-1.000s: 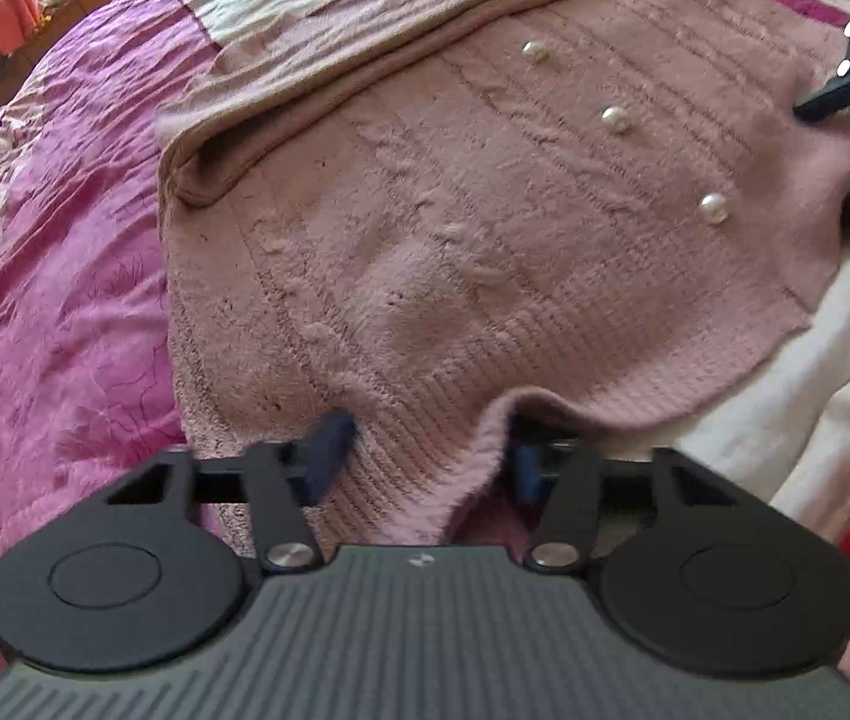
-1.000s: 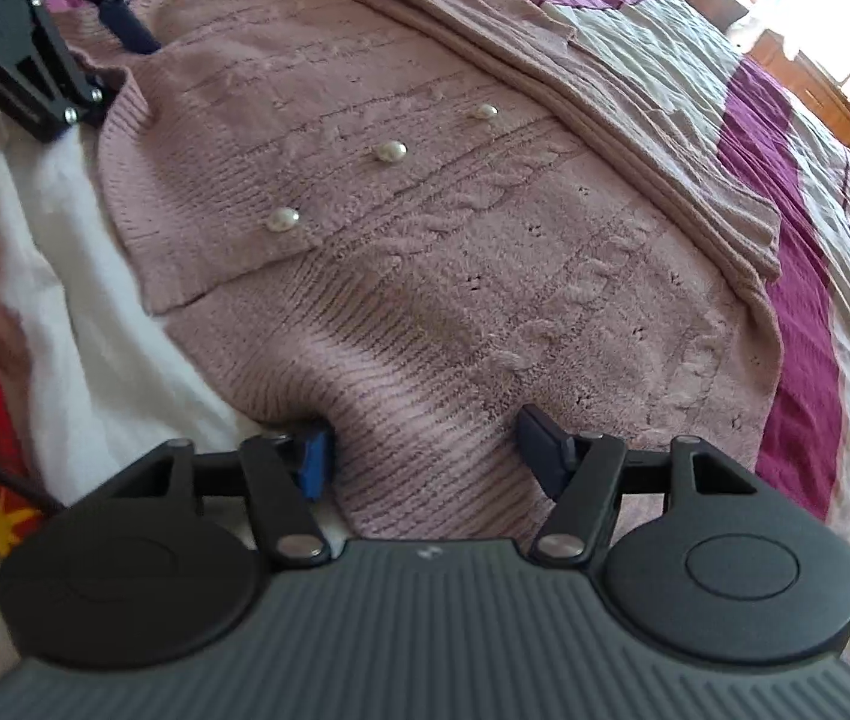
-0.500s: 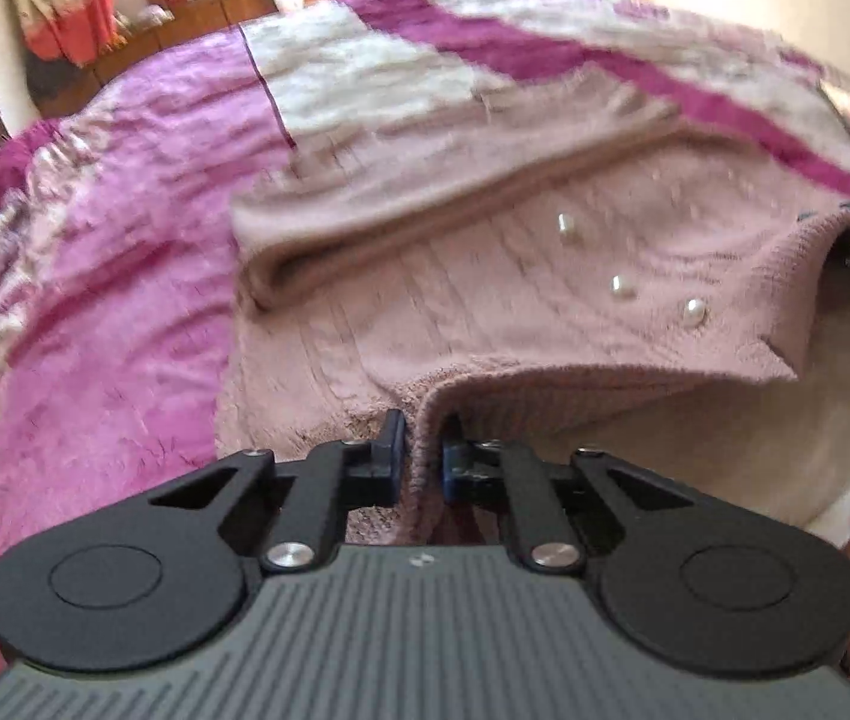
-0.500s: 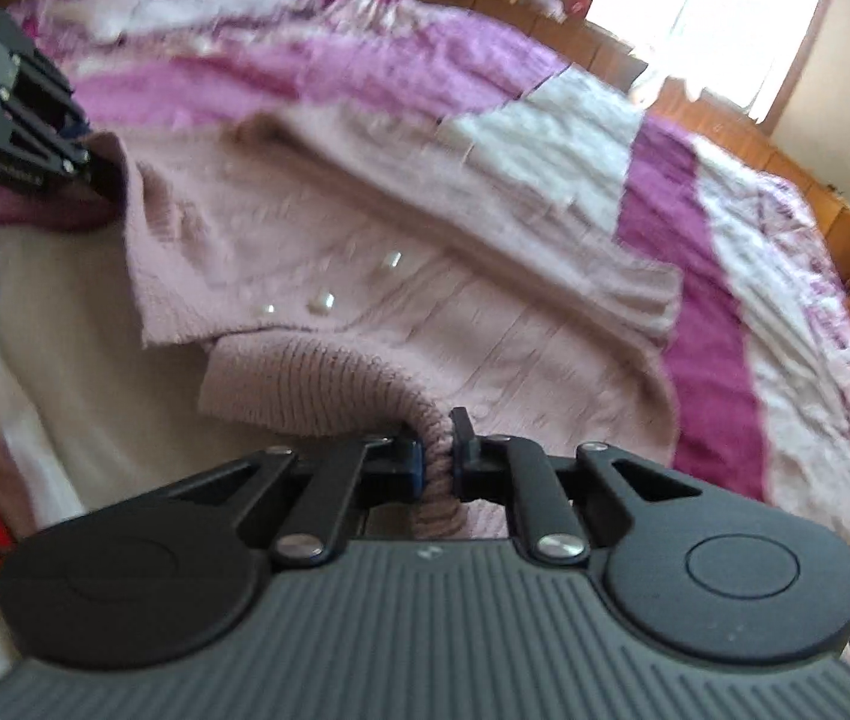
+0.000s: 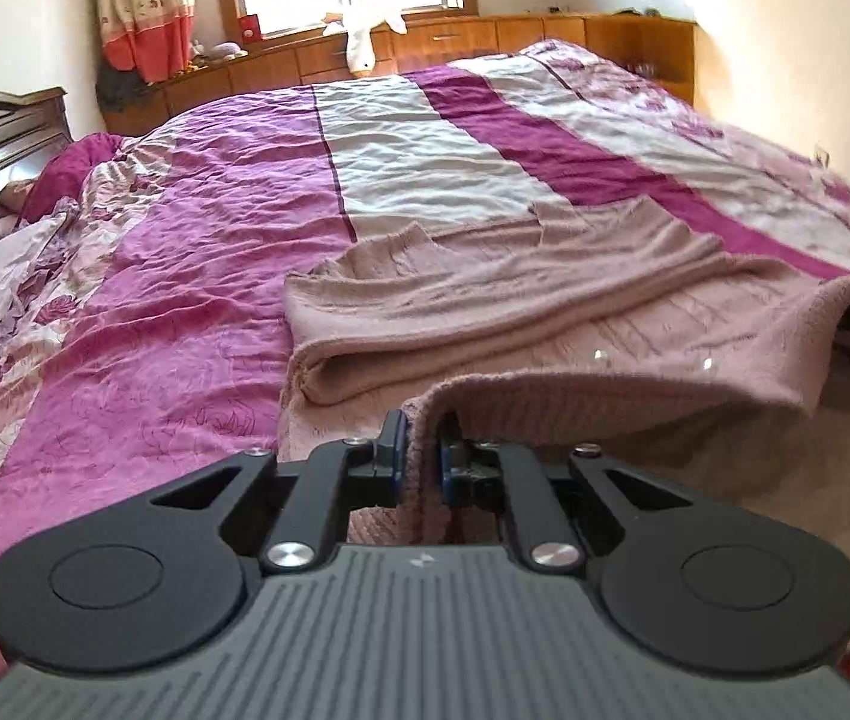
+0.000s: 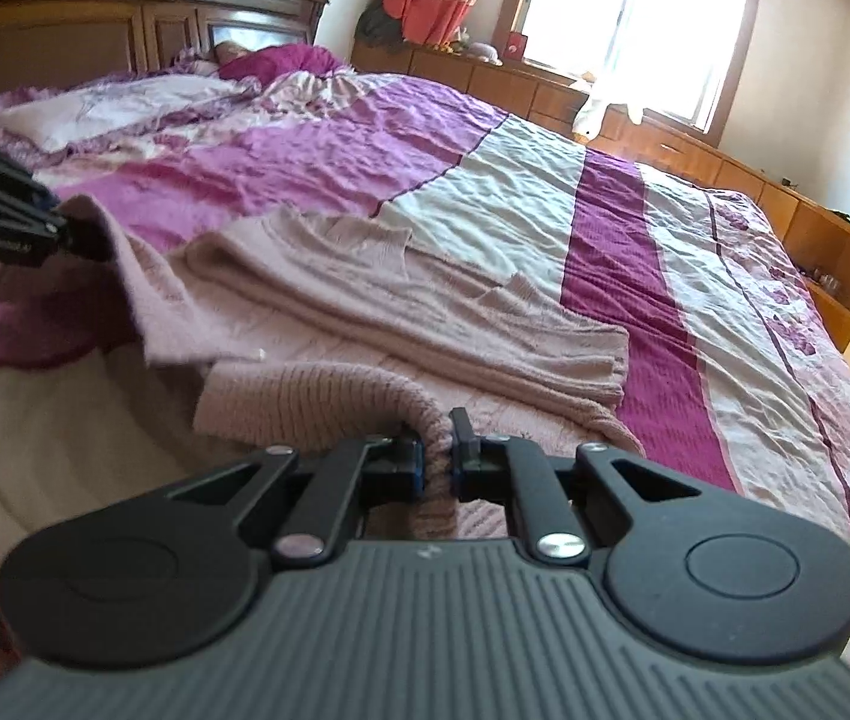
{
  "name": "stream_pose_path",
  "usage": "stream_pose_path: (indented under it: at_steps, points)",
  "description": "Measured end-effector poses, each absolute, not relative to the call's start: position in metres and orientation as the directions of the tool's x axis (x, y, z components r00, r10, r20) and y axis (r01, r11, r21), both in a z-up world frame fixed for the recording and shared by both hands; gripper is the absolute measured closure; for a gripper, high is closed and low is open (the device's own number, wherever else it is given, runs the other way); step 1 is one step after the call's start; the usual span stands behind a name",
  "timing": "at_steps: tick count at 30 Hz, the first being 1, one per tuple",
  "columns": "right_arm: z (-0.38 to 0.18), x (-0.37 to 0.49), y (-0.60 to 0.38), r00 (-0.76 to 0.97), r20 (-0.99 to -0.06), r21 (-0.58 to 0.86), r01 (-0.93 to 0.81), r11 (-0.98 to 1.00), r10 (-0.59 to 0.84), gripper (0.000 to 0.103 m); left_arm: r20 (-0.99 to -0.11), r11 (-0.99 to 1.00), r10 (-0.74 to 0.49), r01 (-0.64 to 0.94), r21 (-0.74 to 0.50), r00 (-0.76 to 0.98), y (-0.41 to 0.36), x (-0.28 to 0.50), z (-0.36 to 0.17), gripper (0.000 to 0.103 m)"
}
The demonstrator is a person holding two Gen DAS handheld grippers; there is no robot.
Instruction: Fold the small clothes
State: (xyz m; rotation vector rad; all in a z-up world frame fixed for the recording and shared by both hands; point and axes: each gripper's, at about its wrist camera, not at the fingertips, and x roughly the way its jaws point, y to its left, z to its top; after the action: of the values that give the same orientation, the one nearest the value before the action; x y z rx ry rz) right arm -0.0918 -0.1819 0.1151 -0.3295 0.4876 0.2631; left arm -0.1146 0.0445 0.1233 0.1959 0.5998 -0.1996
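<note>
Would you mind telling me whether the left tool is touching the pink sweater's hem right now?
Touching. The left wrist view shows the left tool shut on the ribbed hem of the pink sweater, with knit pinched between both fingers.

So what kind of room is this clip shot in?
A home bedroom, most likely: a wide bed under a purple striped quilt, a carved wooden headboard, and a curtained window above low wooden cabinets. A pink sweater lies on the bed.

fuzzy ribbed-knit pink cardigan [image 5: 544, 300]; crinkly, slightly shiny cloth bedspread [image 5: 215, 252]; matt black plastic left gripper [image 5: 422, 456]; glossy dark wood headboard [image 6: 95, 18]
</note>
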Motion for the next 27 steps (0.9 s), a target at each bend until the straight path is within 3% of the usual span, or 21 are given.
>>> stream_pose_path:
  at_steps: [12,18,27]
  points:
    - [0.132,-0.062,-0.186,0.872,-0.460,-0.152,-0.263,0.953,0.168,0.092,-0.544,0.972,-0.173,0.232,0.042,0.821,0.046,-0.070,0.147,0.092]
    - [0.135,-0.051,-0.182,0.898,-0.419,-0.203,-0.237,0.950,0.135,0.092,-0.533,0.966,-0.214,0.260,0.012,0.819,0.040,-0.050,0.160,0.092]
    - [0.134,-0.022,-0.186,0.907,-0.399,-0.184,-0.223,0.957,0.134,0.092,-0.548,0.977,-0.170,0.211,0.011,0.819,0.037,-0.015,0.151,0.092]
